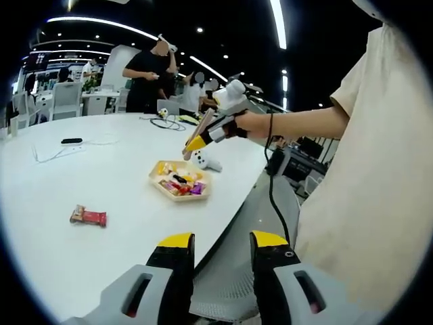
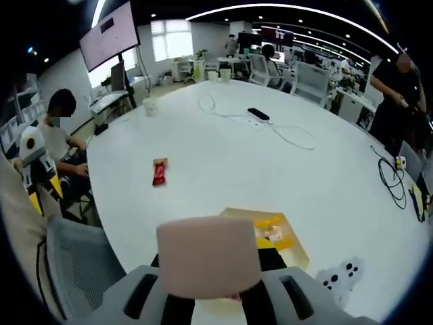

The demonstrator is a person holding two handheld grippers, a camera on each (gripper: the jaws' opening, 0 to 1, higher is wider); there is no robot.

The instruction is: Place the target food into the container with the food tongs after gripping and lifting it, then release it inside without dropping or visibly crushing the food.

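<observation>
A pale yellow tray [image 1: 177,191] [image 2: 295,254] of wrapped snacks sits near the white table's edge. A red snack packet [image 1: 88,217] [image 2: 160,170] lies apart from it on the bare tabletop. My right gripper [image 1: 194,143] [image 2: 210,274], held in a hand, hovers just above the tray. It is shut on pale pink tongs [image 1: 197,130] [image 2: 208,256], whose flat end hides most of its jaws in the right gripper view. My left gripper [image 1: 222,240] [image 2: 44,184] stays off the table's edge, open with nothing between its fingers.
A white game controller [image 1: 205,160] [image 2: 342,274] lies beside the tray. A black phone [image 1: 71,141] [image 2: 258,114] and cables rest farther across the table. A grey mesh chair [image 1: 230,277] [image 2: 74,264] stands at the table's edge. People sit and stand around.
</observation>
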